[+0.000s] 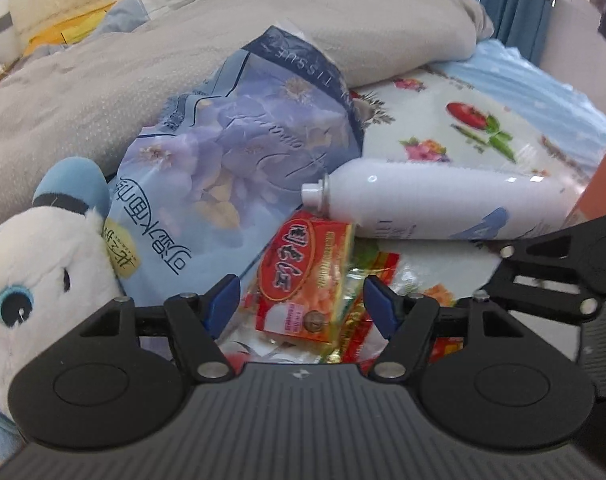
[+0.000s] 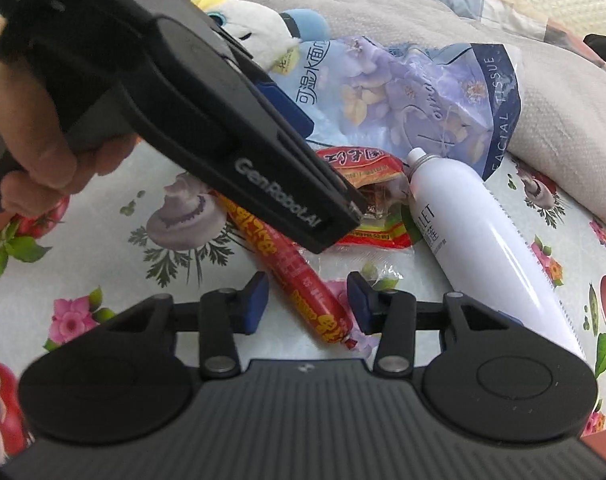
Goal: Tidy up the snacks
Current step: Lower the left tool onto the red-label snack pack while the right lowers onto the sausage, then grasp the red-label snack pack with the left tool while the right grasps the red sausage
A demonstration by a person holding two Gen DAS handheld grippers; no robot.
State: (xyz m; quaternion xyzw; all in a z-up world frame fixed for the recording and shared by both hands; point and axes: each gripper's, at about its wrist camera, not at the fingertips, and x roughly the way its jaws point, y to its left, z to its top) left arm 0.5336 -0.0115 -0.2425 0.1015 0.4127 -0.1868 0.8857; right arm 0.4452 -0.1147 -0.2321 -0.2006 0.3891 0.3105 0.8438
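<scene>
1. The red snack packet [image 1: 303,276] lies on the flowered cloth [image 2: 103,216], at the six o'clock end of the tissue pack [image 1: 239,152].
2. The left gripper [image 1: 301,300] stands wide open around it, pads clear.
3. The red sausage stick [image 2: 299,280] lies between the right gripper [image 2: 307,300]'s half-closed jaws; contact unclear.
4. A white spray can [image 2: 483,240] lies at three o'clock.

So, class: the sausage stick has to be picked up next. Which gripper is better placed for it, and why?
Right. The right gripper already straddles the sausage stick, its pads on either side but not yet pressing. The left gripper hangs open over the red snack packet instead.
</scene>
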